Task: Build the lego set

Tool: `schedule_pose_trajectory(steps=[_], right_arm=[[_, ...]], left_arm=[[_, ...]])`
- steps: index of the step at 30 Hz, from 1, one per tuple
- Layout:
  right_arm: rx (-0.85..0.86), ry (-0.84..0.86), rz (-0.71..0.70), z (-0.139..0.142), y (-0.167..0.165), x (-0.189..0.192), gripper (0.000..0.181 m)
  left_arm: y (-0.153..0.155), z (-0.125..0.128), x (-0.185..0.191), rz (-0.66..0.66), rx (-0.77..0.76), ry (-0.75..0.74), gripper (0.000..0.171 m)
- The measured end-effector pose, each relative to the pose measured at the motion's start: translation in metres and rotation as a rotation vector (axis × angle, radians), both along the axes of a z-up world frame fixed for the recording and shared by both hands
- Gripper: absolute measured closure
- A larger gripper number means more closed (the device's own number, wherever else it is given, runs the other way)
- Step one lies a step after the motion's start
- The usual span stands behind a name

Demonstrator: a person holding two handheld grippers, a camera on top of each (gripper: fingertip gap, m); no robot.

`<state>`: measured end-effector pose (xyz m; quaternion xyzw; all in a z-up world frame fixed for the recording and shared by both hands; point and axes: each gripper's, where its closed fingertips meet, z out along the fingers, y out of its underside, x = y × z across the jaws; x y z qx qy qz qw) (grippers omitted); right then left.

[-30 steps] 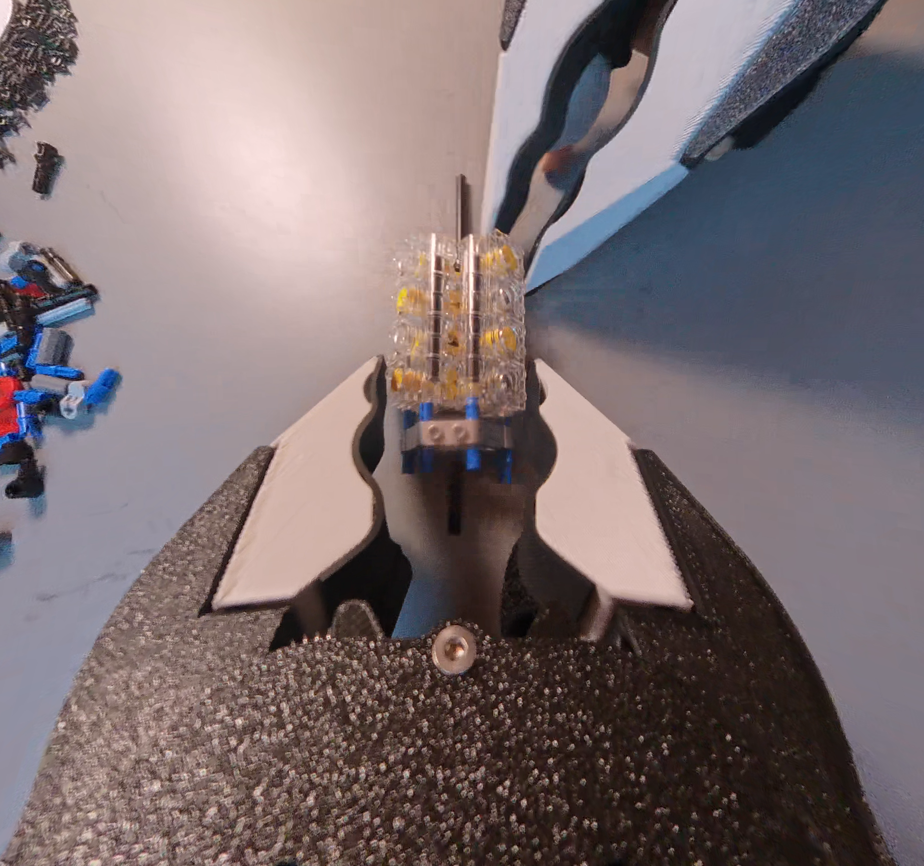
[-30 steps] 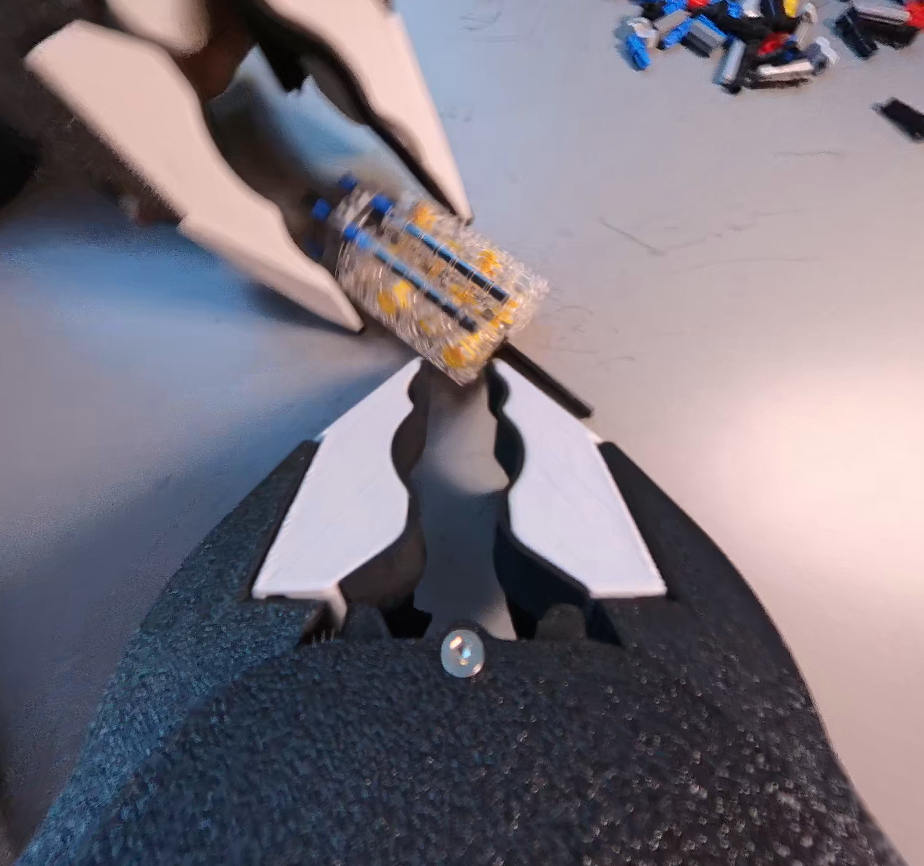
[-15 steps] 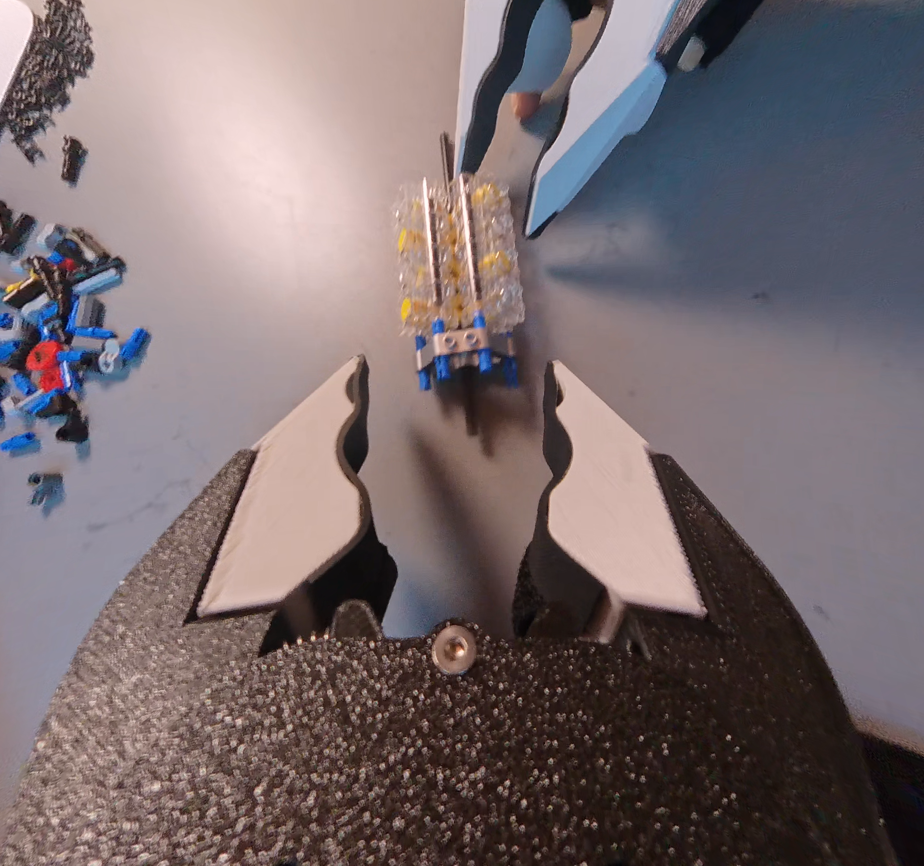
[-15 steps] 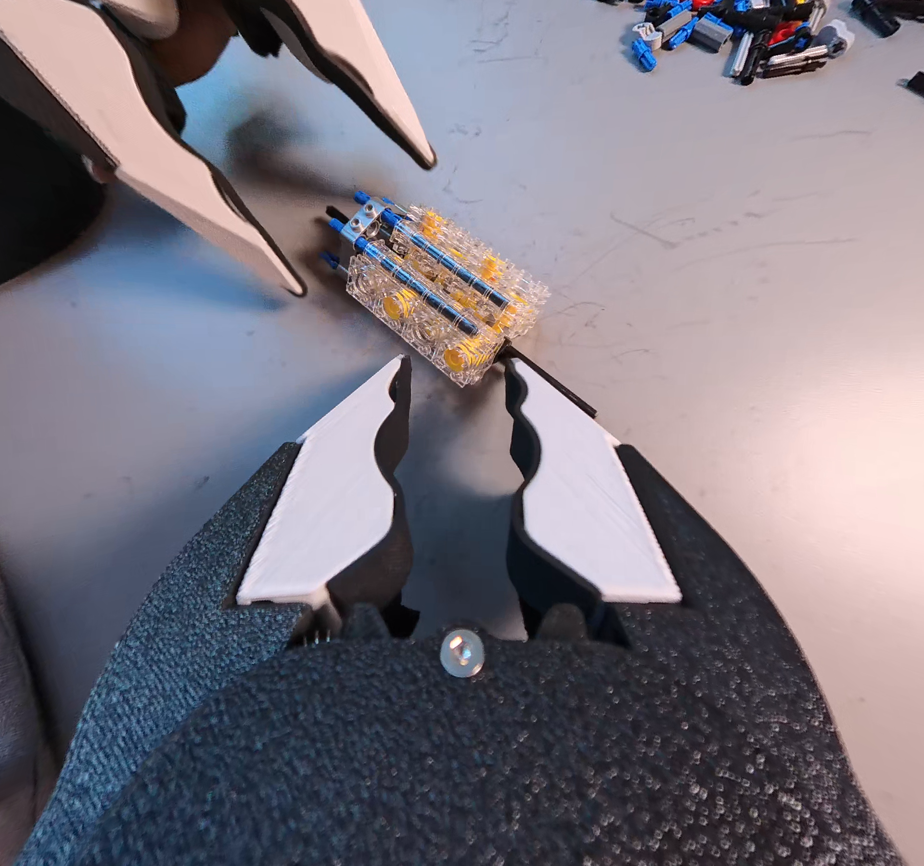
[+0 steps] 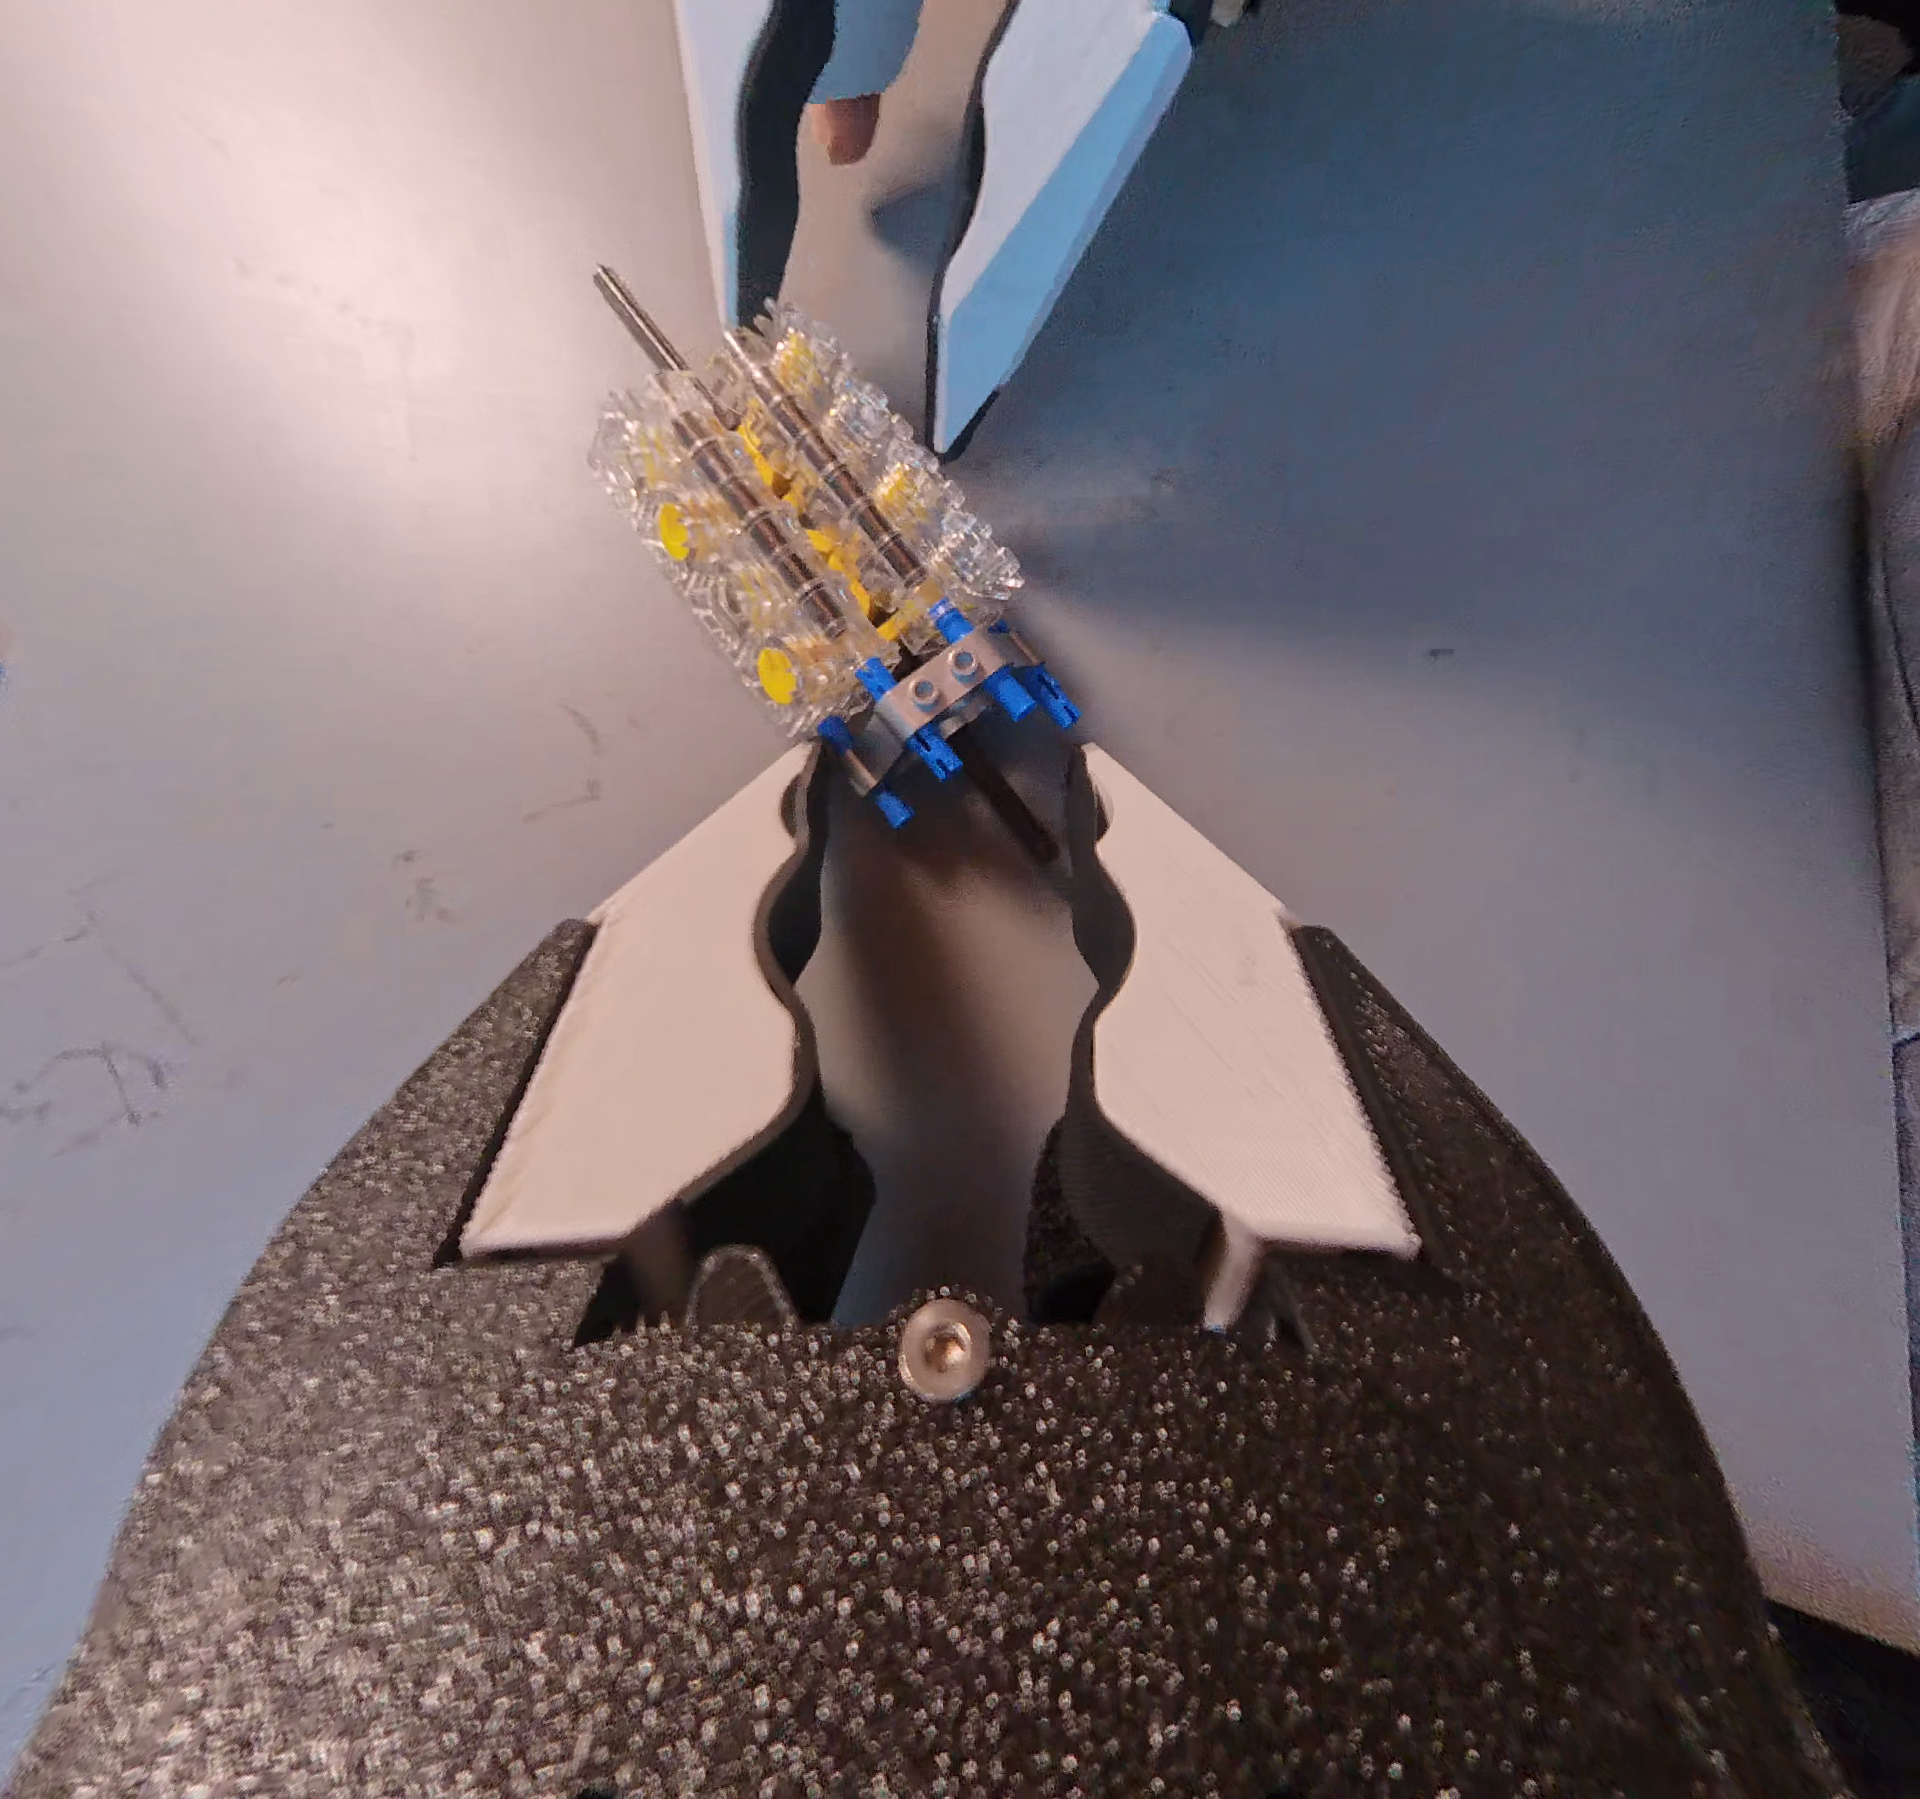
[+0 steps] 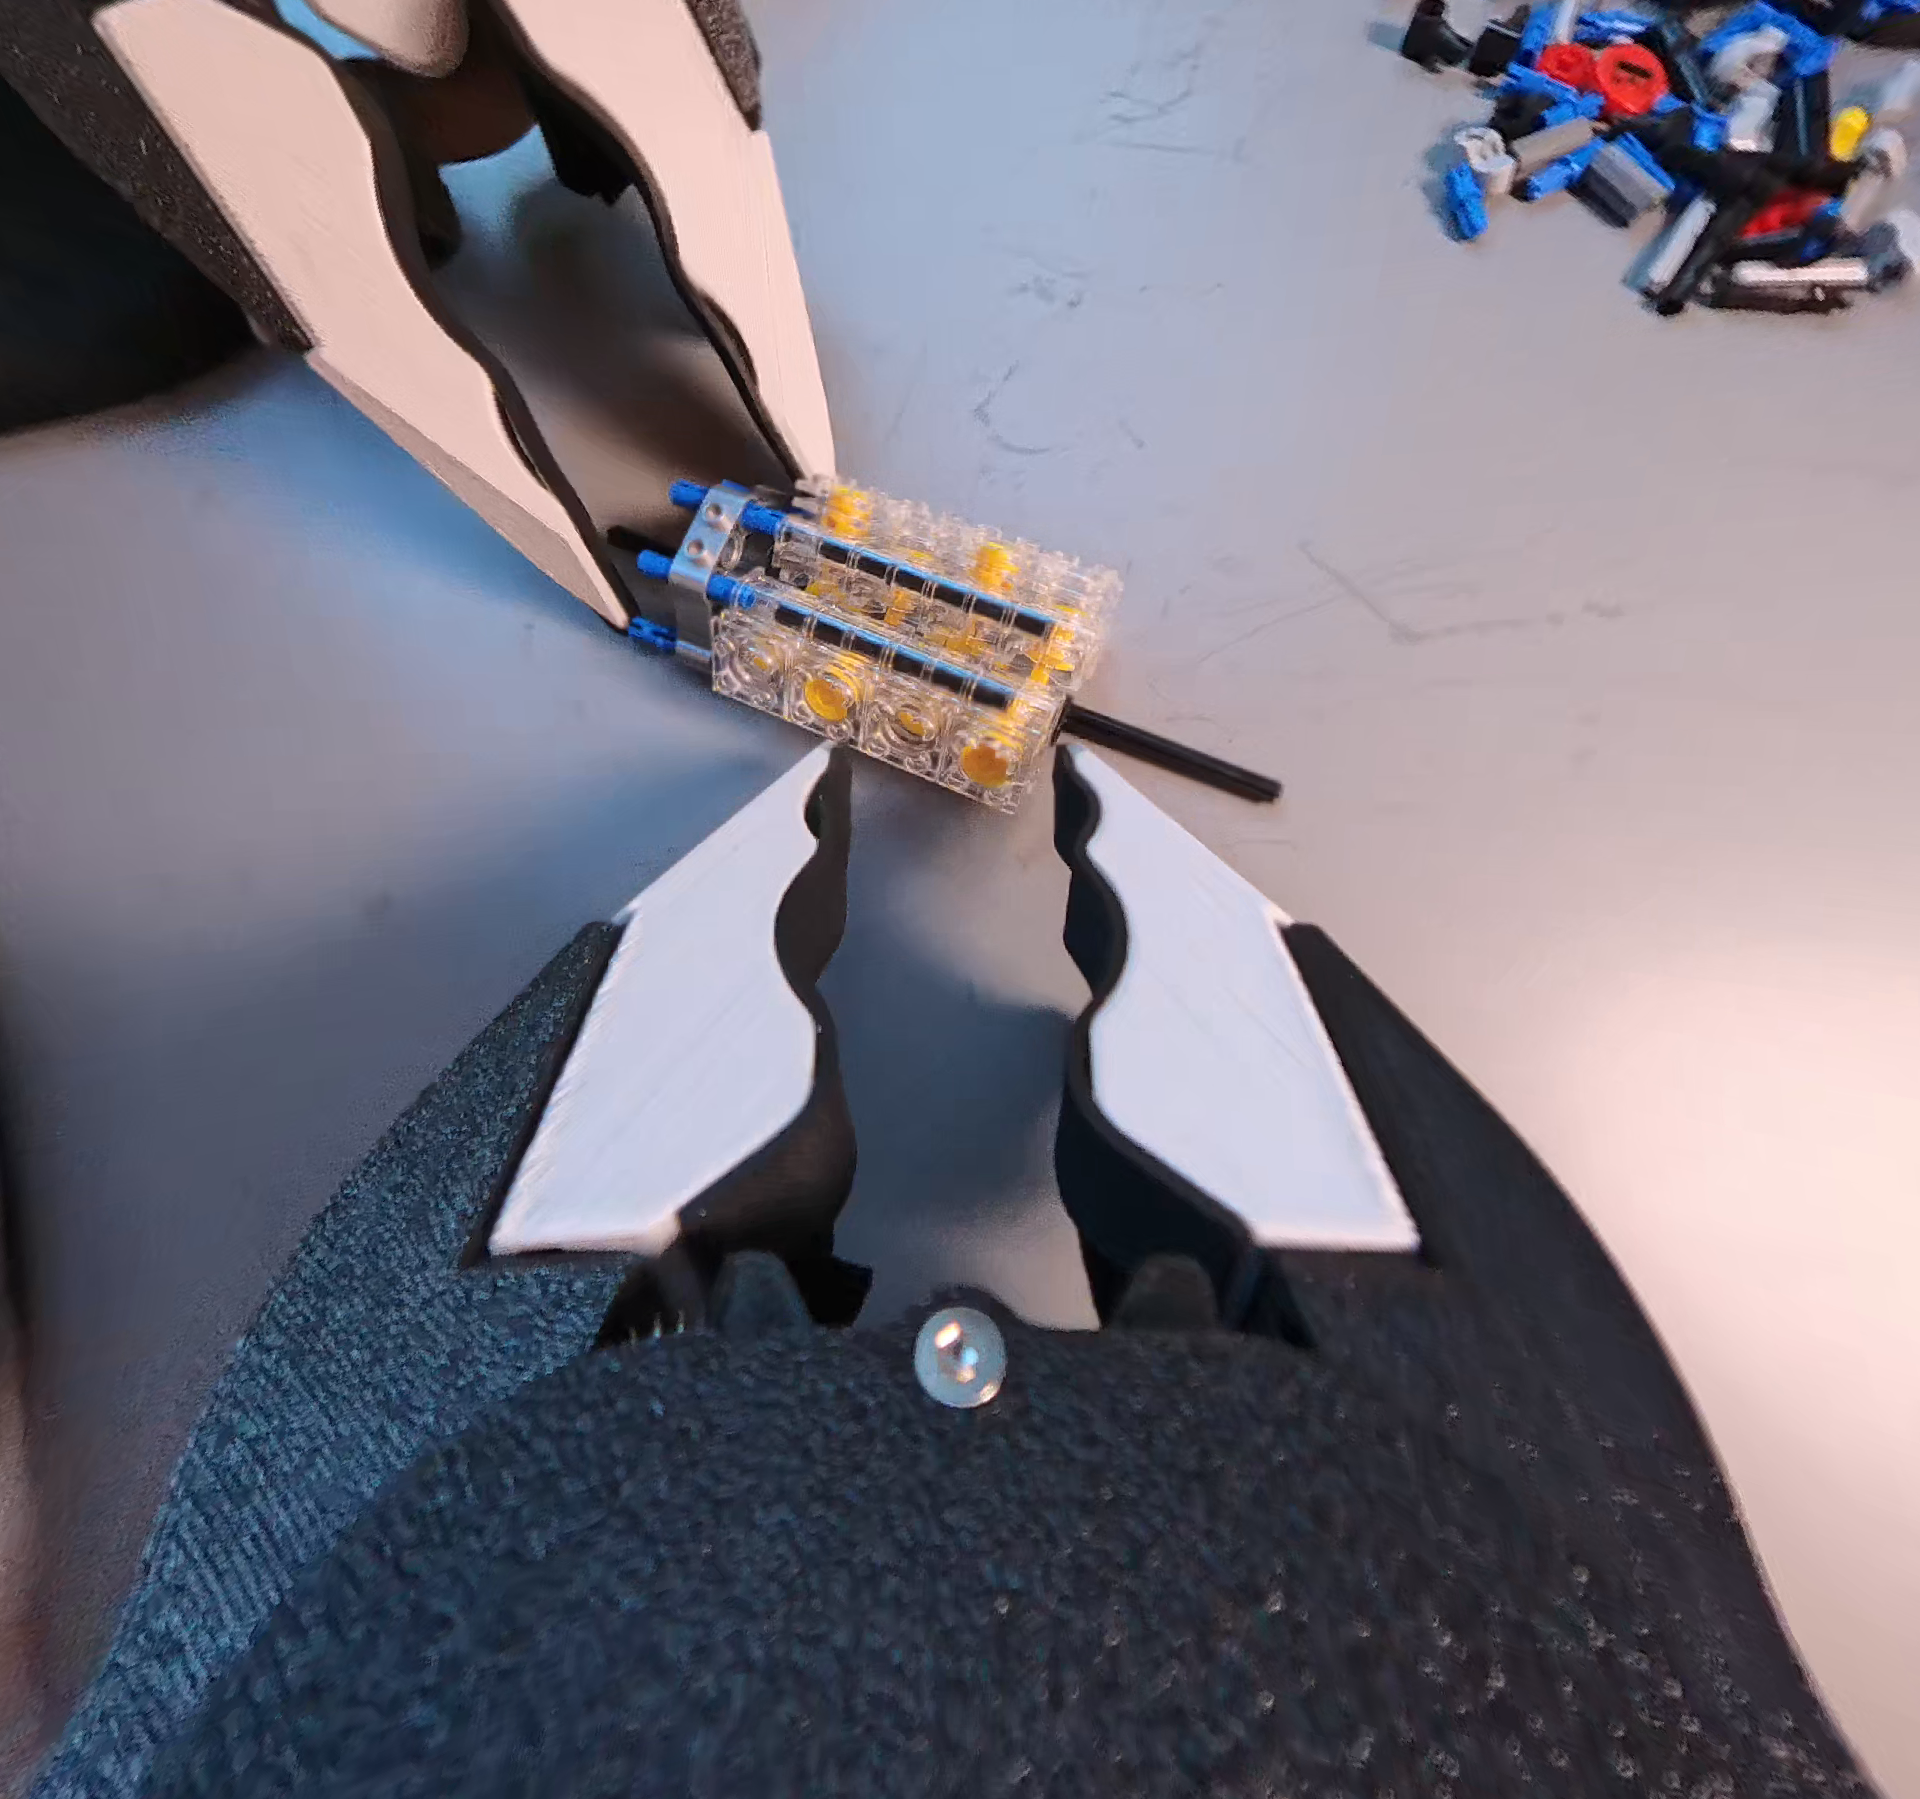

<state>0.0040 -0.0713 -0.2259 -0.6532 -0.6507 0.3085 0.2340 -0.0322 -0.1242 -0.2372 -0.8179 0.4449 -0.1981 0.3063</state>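
Observation:
A small model of clear bricks (image 5: 800, 523) with yellow pistons inside, blue pins and a grey end piece lies slanted on the grey table. A black axle (image 6: 1174, 752) sticks out of its far end. My left gripper (image 5: 951, 767) is closed around the grey, blue-pinned end, with its fingertips against the pins on both sides. It also shows in the right wrist view (image 6: 722, 544), where the model (image 6: 914, 648) sits just beyond my right gripper (image 6: 945, 762). My right gripper is open and empty, its tips close to the model's long side. It shows at the top of the left wrist view (image 5: 842, 378).
A pile of loose blue, black, red and grey pieces (image 6: 1683, 108) lies at the far right of the grey table (image 6: 1455, 606). A person's fingertip (image 5: 852, 108) shows behind the right gripper's fingers. The table's edge runs down the right side in the left wrist view. My hands' fingertips stand some 7 cm from each other.
Half a second ago my left gripper was open and drawn back from the model. It has moved forward and closed on the pinned end. The model now sits more diagonally.

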Motion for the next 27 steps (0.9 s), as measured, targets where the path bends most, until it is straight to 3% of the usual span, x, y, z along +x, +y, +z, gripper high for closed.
schedule_pose_trajectory(steps=[3, 6, 10, 15, 21, 27], right_arm=[[0.001, -0.013, 0.134, -0.002, 0.001, 0.0, 0.144], [-0.012, -0.016, 0.173, -0.002, 0.001, -0.001, 0.142], [-0.021, -0.009, 0.122, -0.001, 0.003, 0.003, 0.135], [-0.089, 0.02, 0.035, 0.002, -0.01, 0.001, 0.116], [-0.062, -0.007, 0.044, 0.001, -0.015, -0.005, 0.119], [-0.051, -0.013, 0.072, -0.002, -0.013, -0.008, 0.121]], left_arm=[[-0.005, 0.0, 0.006, 0.016, -0.007, 0.009, 0.123], [-0.005, 0.005, 0.001, 0.055, 0.0, -0.016, 0.118], [0.003, 0.013, -0.011, 0.052, 0.09, -0.031, 0.106], [0.011, 0.011, -0.001, -0.103, 0.177, -0.012, 0.089], [0.019, 0.003, 0.013, -0.204, 0.17, -0.013, 0.085], [0.023, 0.002, 0.016, -0.188, 0.161, -0.052, 0.084]])
